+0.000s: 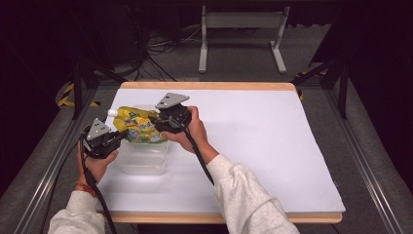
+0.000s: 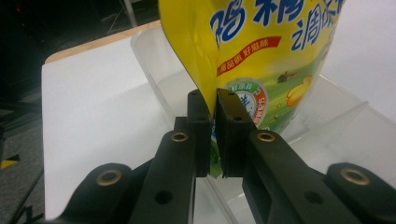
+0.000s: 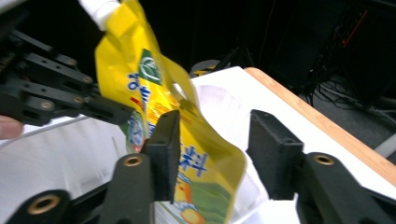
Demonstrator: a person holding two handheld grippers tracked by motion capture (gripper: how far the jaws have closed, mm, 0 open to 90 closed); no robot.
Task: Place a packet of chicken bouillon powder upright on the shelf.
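Pouch: I've got a yellow spouted refill pouch [image 1: 139,128] with blue print held up over the clear plastic bin [image 1: 143,158], white cap [image 1: 112,113] pointing toward the far left.
Left claw: my left claw [image 2: 214,128] is pinching the pouch's edge, jaws pressed tight with just the film between them. Looks solid from the left gripper view.
Right claw: the right claw [image 3: 212,154] is spread wide, and the pouch sits in the gap, lying against the left-hand jaw and clear of the other. From above it sits at the pouch's right end [image 1: 171,119].
Bin: it rests on the white sheet [image 1: 253,146] covering the surface, near the left side, directly under the pouch.
Hands: both my hands are close together over the bin, left hand [image 1: 97,163] nearer me.
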